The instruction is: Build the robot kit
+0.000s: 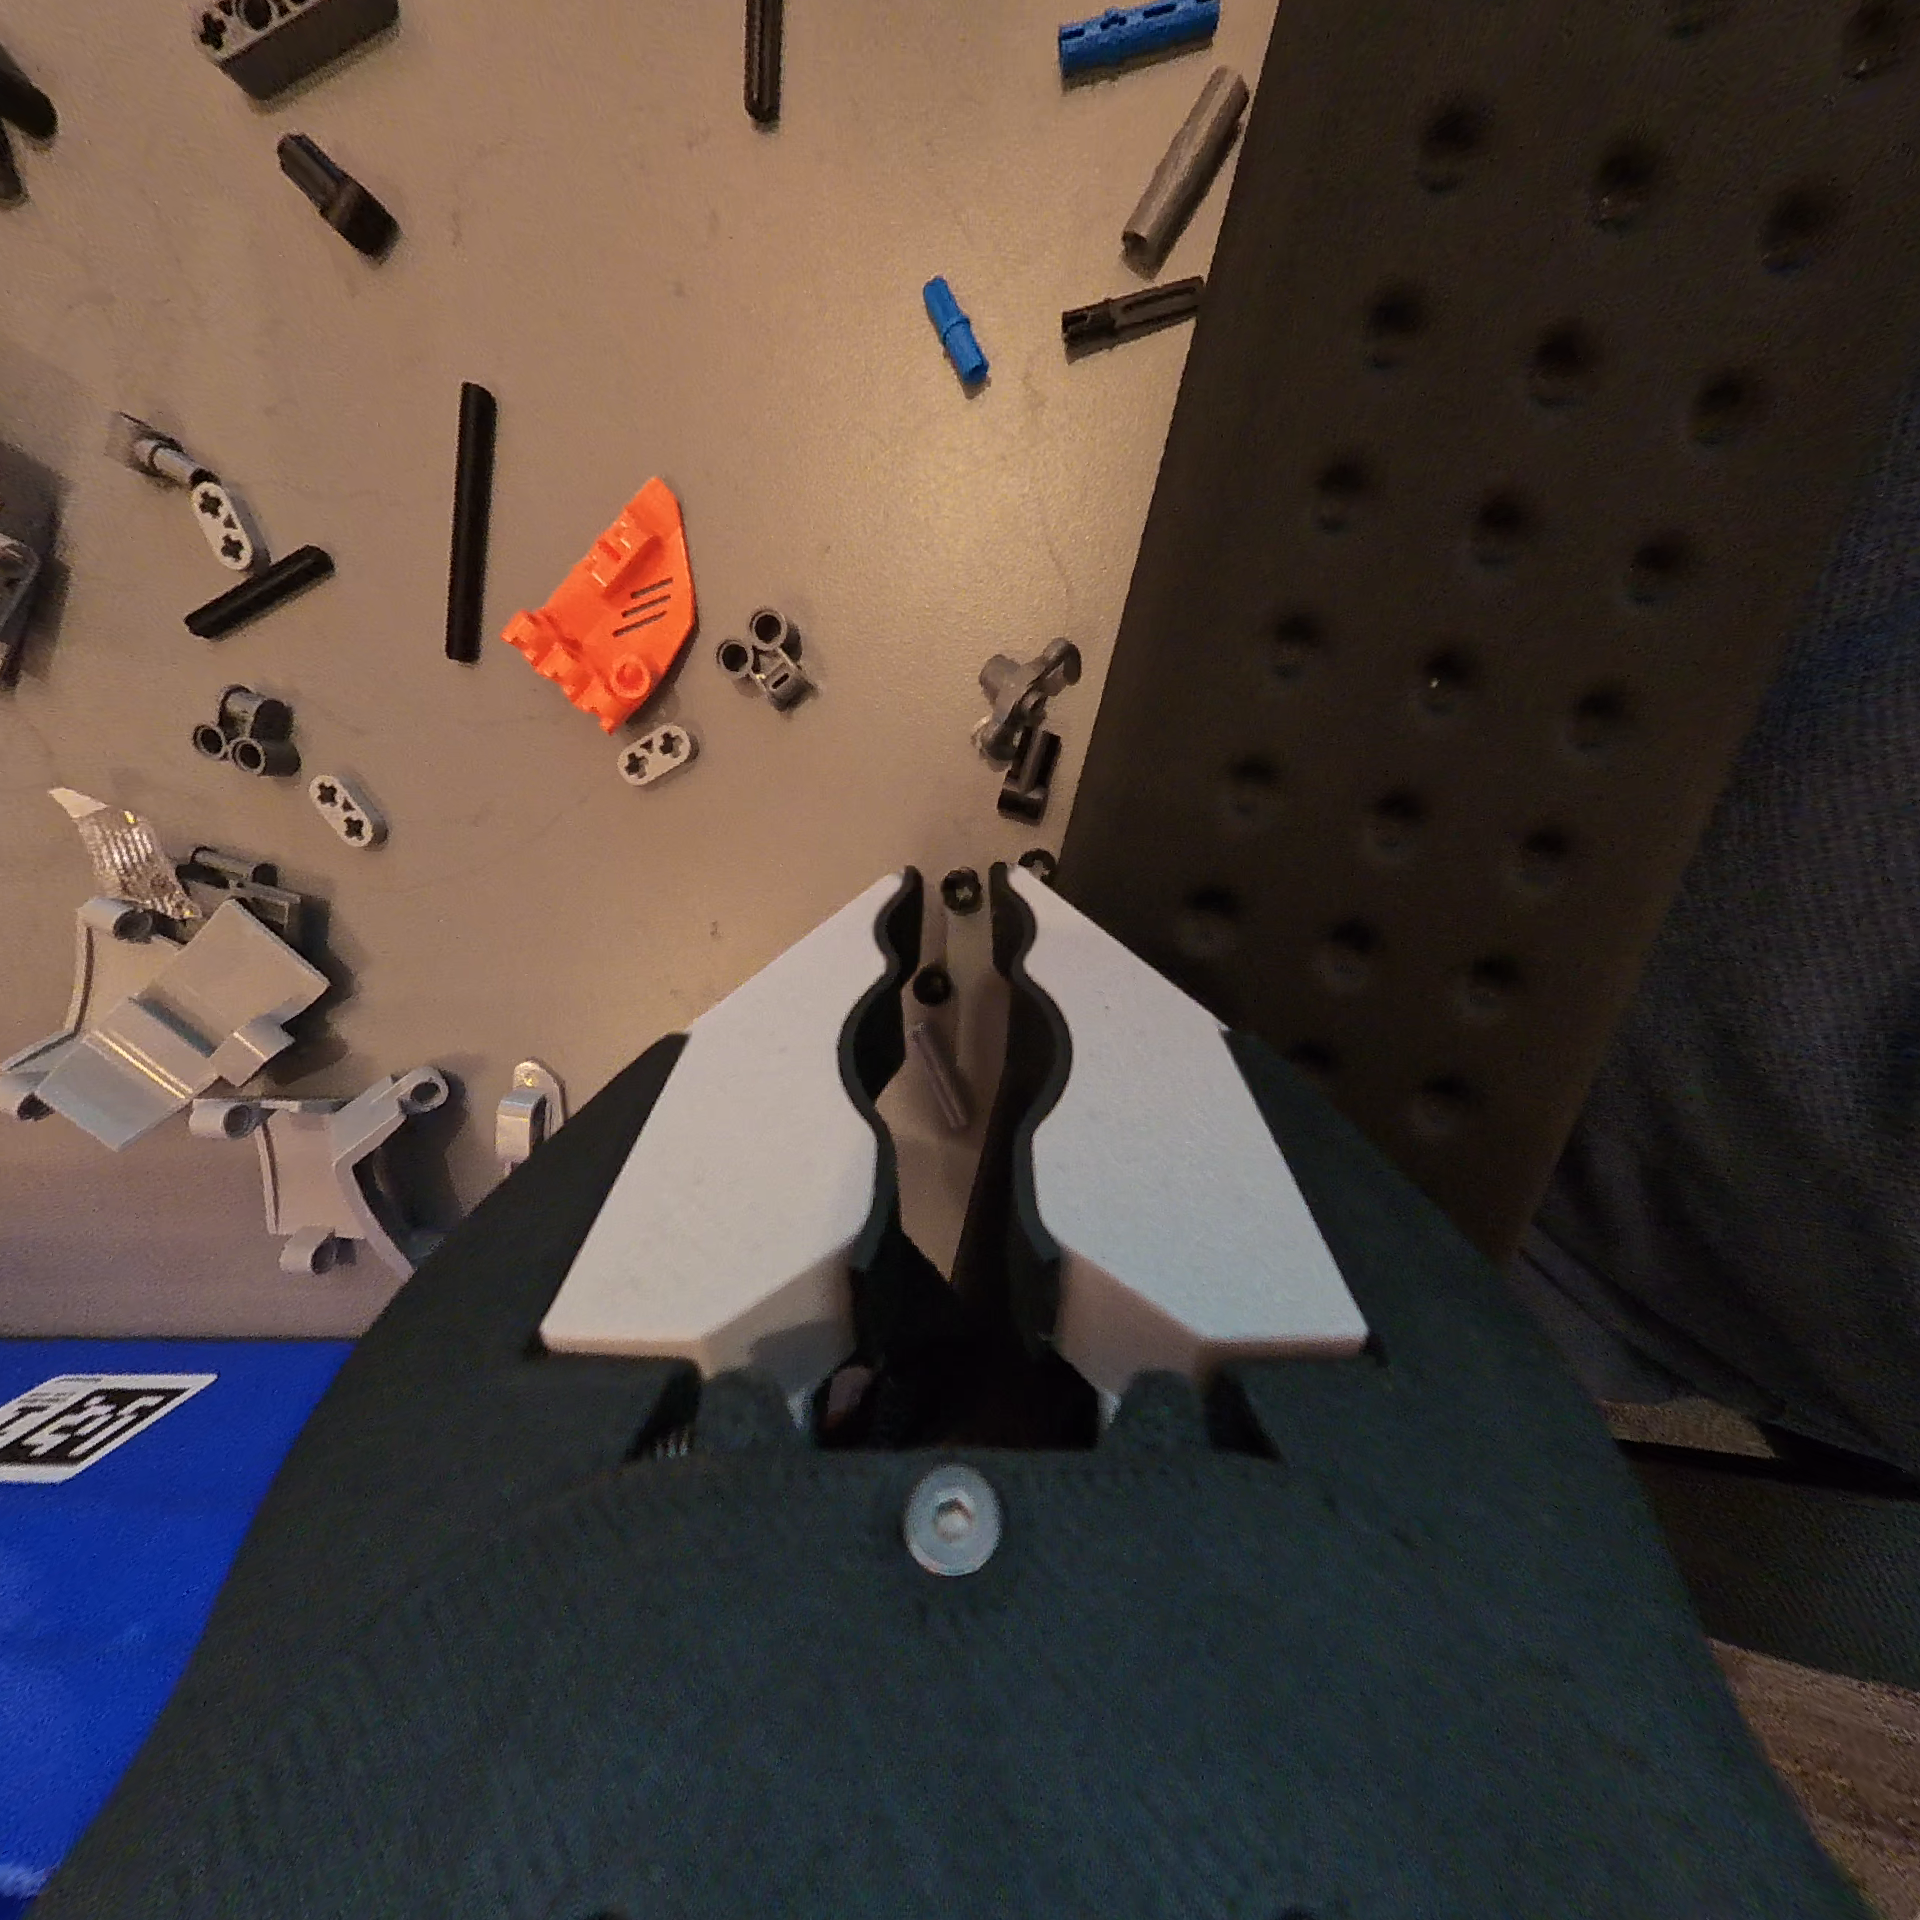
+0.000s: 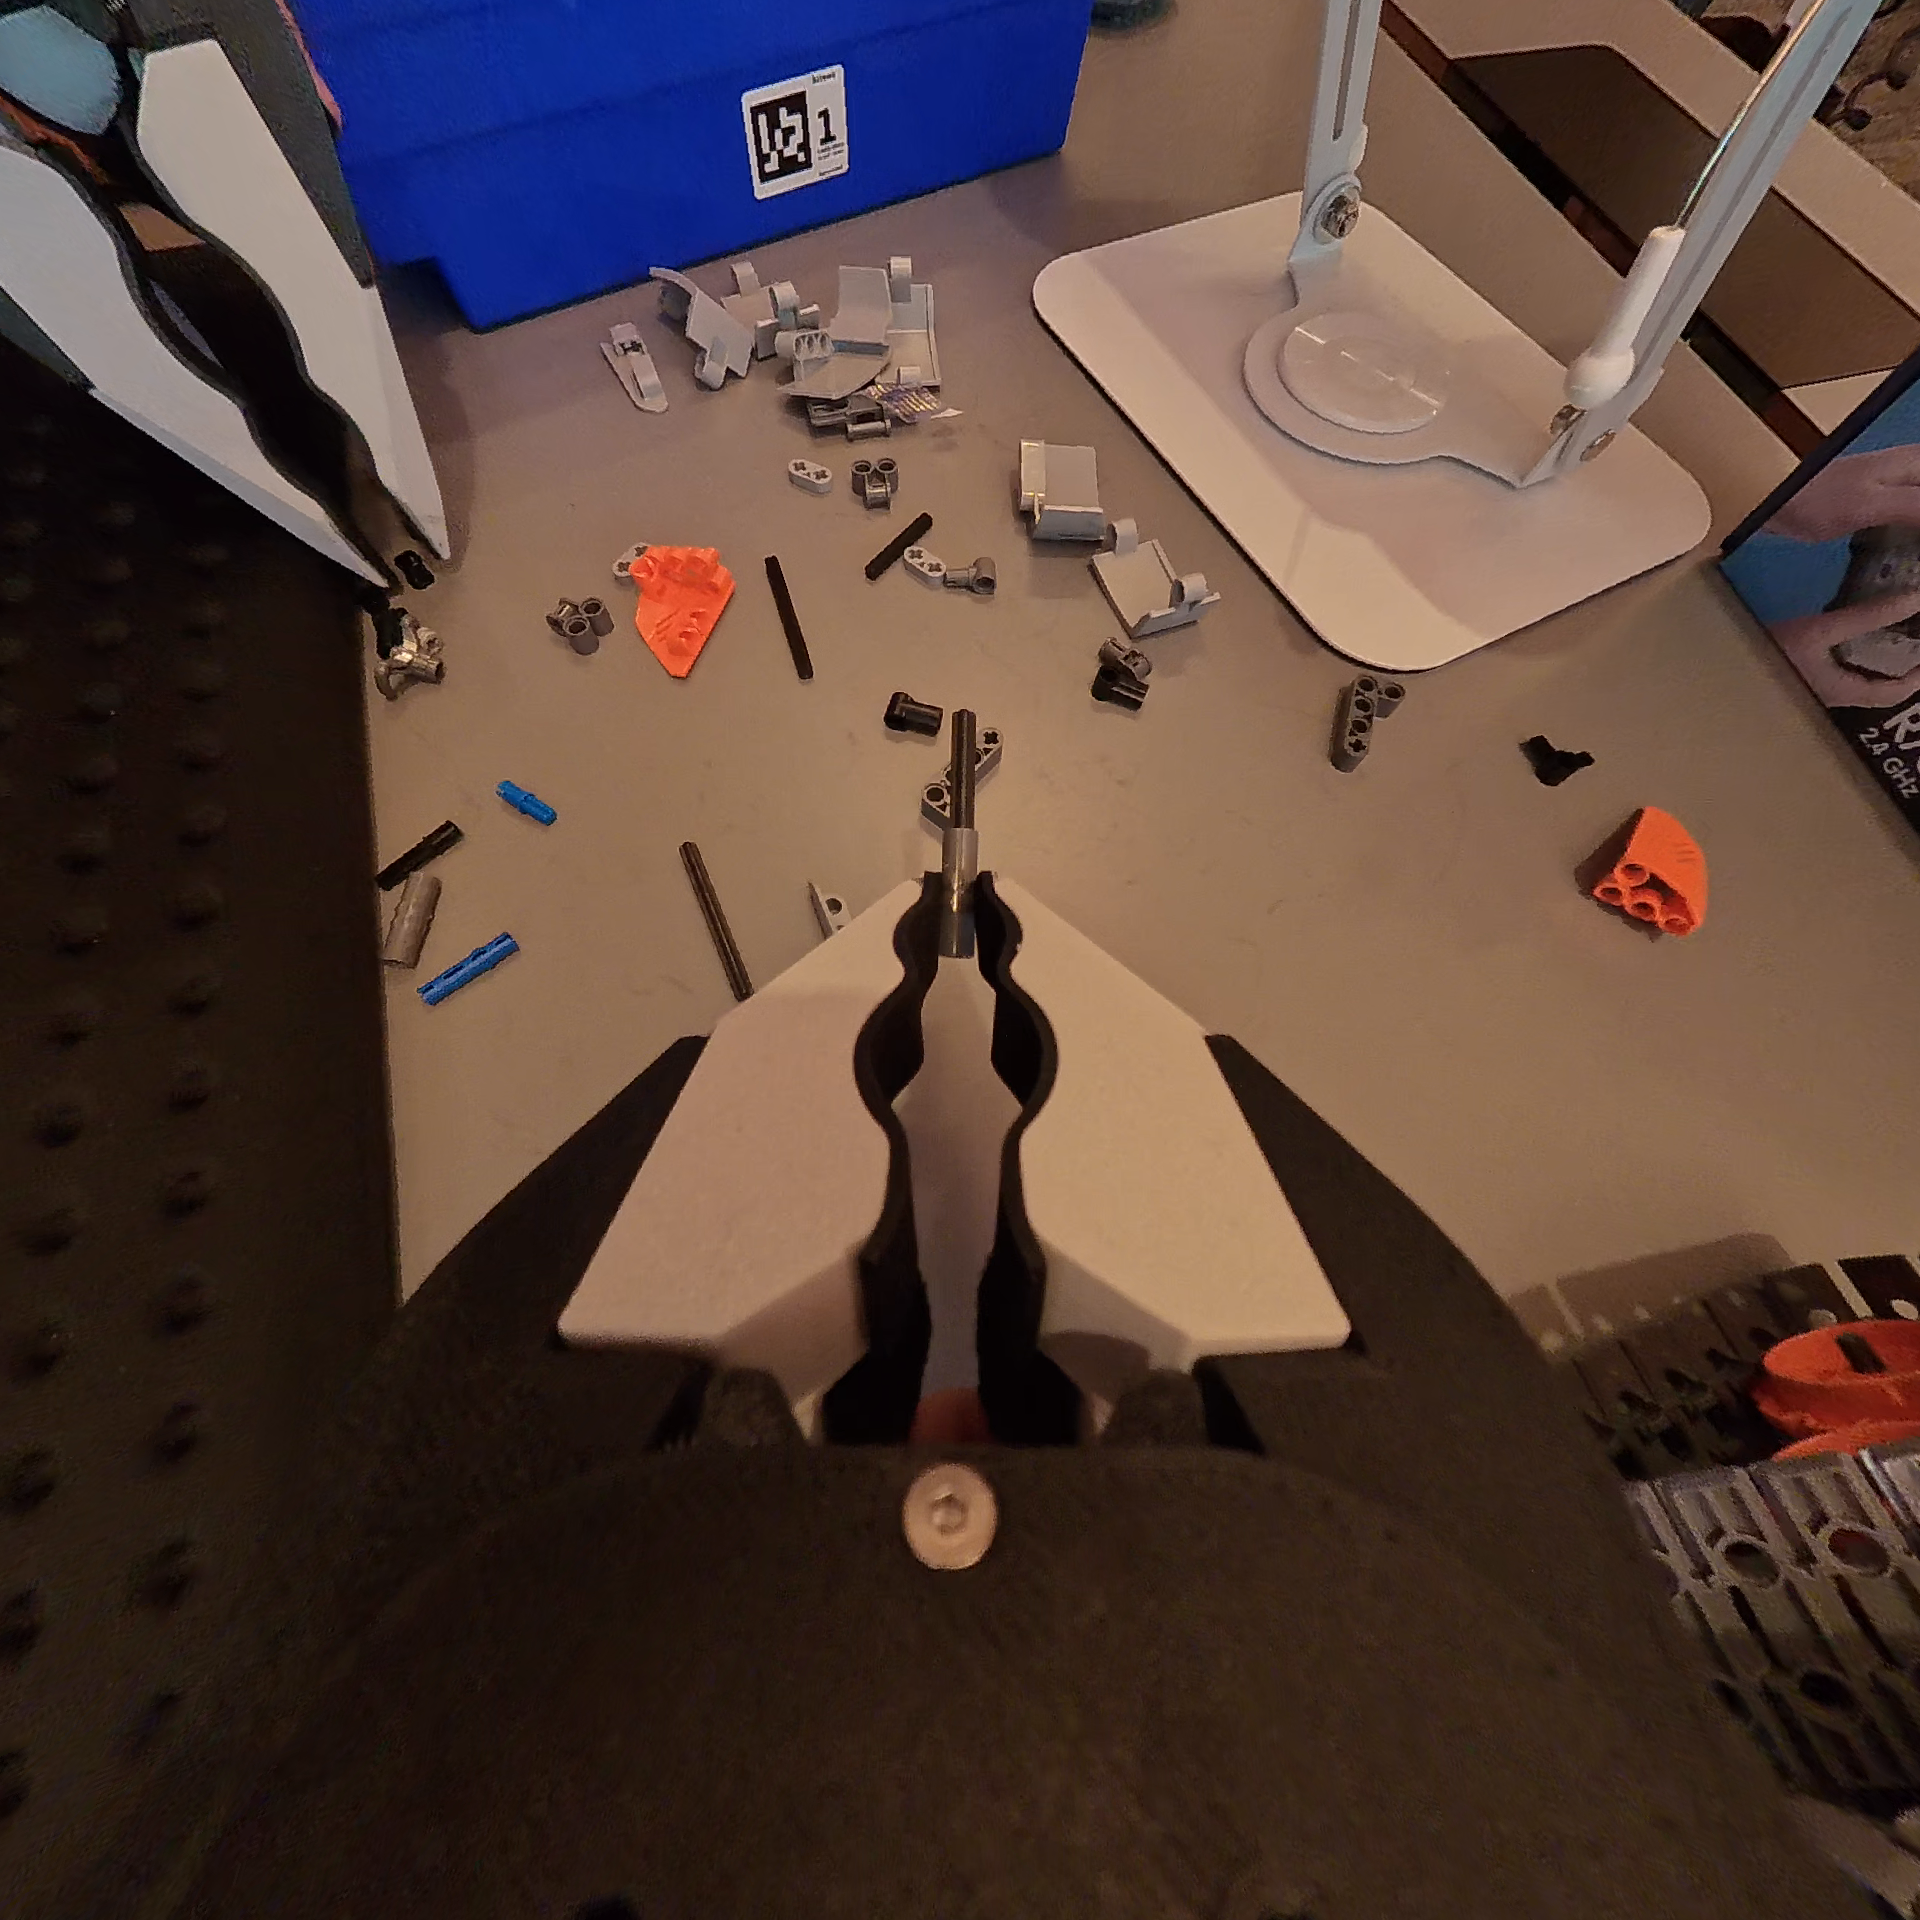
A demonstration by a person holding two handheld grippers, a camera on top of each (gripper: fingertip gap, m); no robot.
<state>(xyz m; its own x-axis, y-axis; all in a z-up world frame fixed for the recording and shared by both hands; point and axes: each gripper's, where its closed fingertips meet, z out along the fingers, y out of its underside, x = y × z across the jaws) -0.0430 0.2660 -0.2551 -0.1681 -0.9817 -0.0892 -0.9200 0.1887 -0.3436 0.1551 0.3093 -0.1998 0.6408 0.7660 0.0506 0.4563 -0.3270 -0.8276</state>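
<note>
Right wrist view, nearest first. My right gripper has its fingers closed narrow on a grey sleeve, pinched at the very tips. A black axle sticks out of the sleeve's far end, pointing away from me. The held piece hangs above the surface, nearer to me than the orange panel and to its right.

The hold is on the sleeve only, not the axle, and it sits in the last notch of the pads. My judgement is that the grip has little margin and any twist could pivot the sleeve, so the wrist is best kept level.

Left wrist view. My left gripper has its fingers drawn to a narrow gap and is low over the surface, nearer me than the orange panel and to its right. The edge of the black studded mat lies alongside. A small black pin sits right at the tips. I cannot tell whether it is pinched or merely lying between them.

Farther off, beyond the orange panel in the right view, are a heap of grey panels and then the blue bin.
</note>
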